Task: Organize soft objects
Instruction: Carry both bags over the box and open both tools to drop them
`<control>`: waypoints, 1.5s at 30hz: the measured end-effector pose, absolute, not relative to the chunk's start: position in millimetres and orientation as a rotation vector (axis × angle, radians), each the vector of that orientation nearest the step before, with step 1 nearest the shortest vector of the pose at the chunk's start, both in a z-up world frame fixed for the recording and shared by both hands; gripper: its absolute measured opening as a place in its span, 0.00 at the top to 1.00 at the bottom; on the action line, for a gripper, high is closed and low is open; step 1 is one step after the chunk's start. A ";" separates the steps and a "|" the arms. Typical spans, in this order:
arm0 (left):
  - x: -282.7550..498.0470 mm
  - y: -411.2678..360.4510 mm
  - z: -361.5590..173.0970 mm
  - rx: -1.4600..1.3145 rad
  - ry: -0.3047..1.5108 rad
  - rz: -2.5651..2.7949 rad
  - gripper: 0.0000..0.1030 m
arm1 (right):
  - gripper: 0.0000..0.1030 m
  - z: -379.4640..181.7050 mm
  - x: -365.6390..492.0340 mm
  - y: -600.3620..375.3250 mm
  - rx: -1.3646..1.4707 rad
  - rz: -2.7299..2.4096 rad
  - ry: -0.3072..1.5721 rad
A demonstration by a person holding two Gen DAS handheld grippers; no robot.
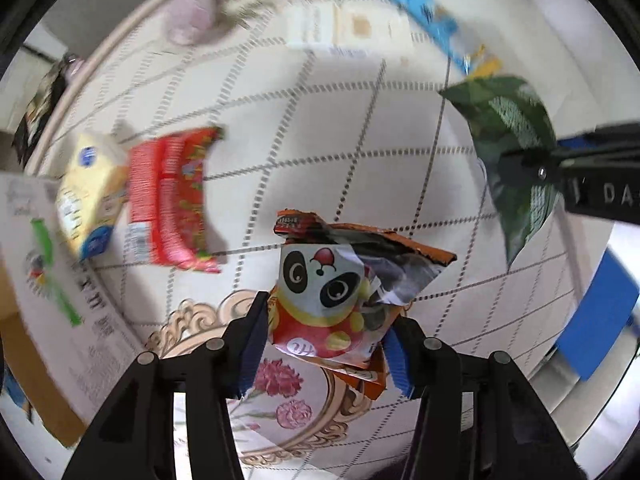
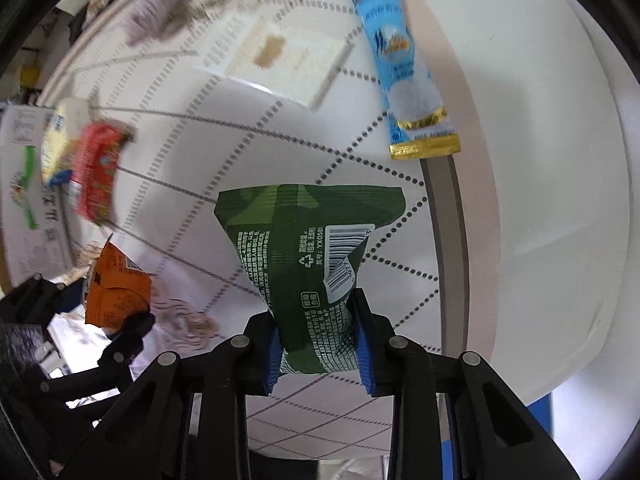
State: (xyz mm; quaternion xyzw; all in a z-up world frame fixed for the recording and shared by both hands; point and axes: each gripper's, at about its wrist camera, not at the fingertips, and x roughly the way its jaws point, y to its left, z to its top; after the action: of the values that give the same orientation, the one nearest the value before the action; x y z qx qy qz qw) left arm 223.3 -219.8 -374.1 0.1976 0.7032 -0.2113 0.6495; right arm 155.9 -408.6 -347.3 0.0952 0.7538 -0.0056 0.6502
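My left gripper [image 1: 326, 340] is shut on an orange panda snack bag [image 1: 332, 292] and holds it above the round table [image 1: 320, 120]. My right gripper [image 2: 318, 344] is shut on a green snack bag [image 2: 304, 248], also lifted off the table; the green bag shows at the right of the left wrist view [image 1: 516, 148]. The orange bag and my left gripper show at the lower left of the right wrist view [image 2: 116, 292]. A red packet [image 1: 172, 200] and a yellow packet [image 1: 90, 192] lie side by side at the table's left.
A long blue packet [image 2: 404, 64] lies near the table's far right edge. A white flat pack [image 2: 288, 60] and a pink plush item [image 2: 160, 4] lie at the far side. A white printed carton [image 1: 48, 264] stands at the left.
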 end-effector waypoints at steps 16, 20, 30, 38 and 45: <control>183.0 -24.1 -181.0 -0.065 1.403 -0.139 0.52 | 0.69 -178.1 174.6 -227.4 0.224 0.339 1.449; 193.2 30.8 -173.3 -0.091 1.382 -0.065 0.52 | 0.69 -172.5 190.6 -156.1 0.258 0.405 1.467; 242.1 149.5 -212.9 -0.149 1.456 -0.002 0.52 | 0.69 -210.0 237.6 -14.4 0.195 0.360 1.561; 279.1 189.7 -269.3 -0.175 1.557 -0.037 0.52 | 0.69 -267.0 279.2 31.1 0.111 0.278 1.633; 307.9 191.5 -304.3 -0.180 1.623 -0.082 0.52 | 0.69 -302.1 309.8 48.1 0.038 0.223 1.666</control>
State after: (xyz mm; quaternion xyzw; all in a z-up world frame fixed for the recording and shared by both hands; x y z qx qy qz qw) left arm 307.9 191.5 -304.3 -0.0804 0.7239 -0.0368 0.6842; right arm 309.8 48.1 -302.1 0.0169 0.7383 0.0988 0.6670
